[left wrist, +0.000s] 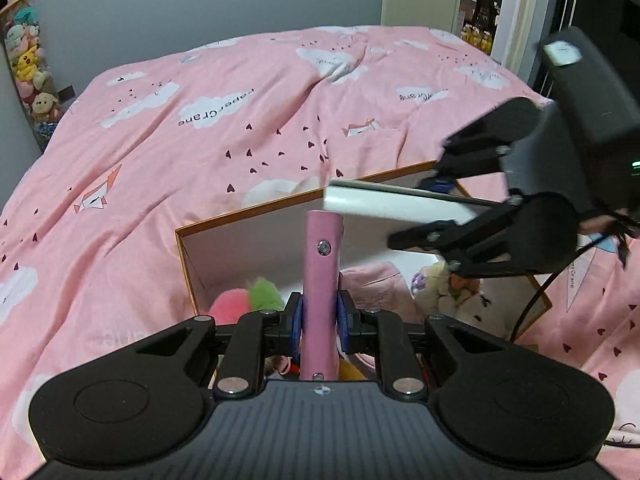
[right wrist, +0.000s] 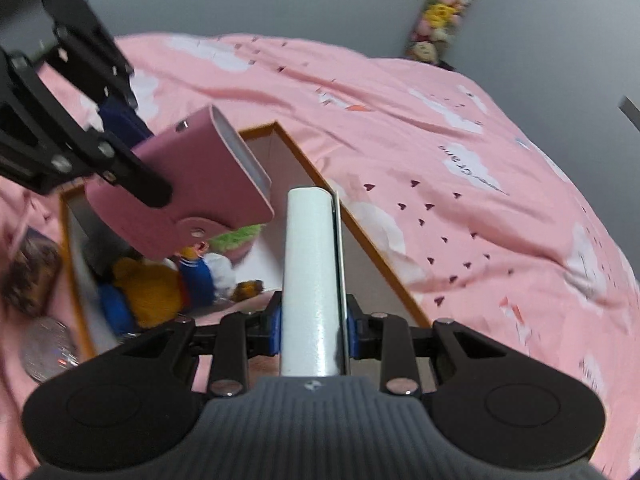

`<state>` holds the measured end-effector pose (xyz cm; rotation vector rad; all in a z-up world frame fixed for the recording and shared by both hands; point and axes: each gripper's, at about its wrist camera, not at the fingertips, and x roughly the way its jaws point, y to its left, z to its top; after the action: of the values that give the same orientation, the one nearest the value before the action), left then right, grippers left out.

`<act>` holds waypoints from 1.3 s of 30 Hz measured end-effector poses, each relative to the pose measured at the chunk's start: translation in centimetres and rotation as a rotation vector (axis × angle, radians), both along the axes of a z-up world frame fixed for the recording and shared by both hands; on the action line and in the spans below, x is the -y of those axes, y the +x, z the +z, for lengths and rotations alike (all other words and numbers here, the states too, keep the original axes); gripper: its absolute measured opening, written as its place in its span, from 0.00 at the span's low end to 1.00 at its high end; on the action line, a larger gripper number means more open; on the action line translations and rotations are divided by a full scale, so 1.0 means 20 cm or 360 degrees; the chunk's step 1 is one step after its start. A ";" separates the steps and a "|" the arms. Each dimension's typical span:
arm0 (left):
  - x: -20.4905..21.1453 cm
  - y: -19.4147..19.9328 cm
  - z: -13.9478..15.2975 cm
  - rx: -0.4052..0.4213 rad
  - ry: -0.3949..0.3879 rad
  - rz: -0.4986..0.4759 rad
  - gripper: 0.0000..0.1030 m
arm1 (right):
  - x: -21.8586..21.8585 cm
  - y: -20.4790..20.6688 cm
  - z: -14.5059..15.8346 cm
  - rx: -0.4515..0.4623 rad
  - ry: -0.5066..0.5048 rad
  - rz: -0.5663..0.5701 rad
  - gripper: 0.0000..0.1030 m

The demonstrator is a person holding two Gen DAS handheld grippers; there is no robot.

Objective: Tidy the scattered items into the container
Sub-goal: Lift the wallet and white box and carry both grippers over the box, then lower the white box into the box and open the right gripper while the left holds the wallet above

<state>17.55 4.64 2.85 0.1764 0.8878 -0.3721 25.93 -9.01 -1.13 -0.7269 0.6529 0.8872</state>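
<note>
My pink case [right wrist: 188, 188] looked like matt leatherette with a metal snap; my white book [right wrist: 312, 280] was glossy, the bedspread [left wrist: 240, 120] soft printed cloth, the box [left wrist: 240, 216] cardboard.

Left gripper [left wrist: 320, 314] and right gripper [right wrist: 314, 326] are showing matte black bodies with ribbed grey tops, round side discs, silver screws, blue pads lining the jaws, and a black cable trailing.

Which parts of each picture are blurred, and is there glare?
Left wrist view: the right gripper and its white case are smeared; the pink case is sharp. Right wrist view: the bed cover is blurred; faint glare on the white case.
</note>
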 end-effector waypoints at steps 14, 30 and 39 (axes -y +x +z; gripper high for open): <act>0.04 0.18 -0.11 -0.0076 0.0090 -0.0075 0.19 | -0.10 0.13 -0.35 0.0199 -0.0422 0.0434 0.31; 0.11 0.25 -0.16 -0.0103 0.0121 -0.0120 0.19 | 0.02 0.09 -0.36 0.0316 -0.0540 0.0369 0.36; 0.14 0.27 -0.17 -0.0104 0.0145 -0.0119 0.19 | 0.08 0.00 -0.39 0.0436 -0.0613 0.0251 0.34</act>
<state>22.91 1.94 -0.62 0.2830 0.9654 -0.4091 26.03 -10.62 -9.03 -1.2365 0.5302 0.7927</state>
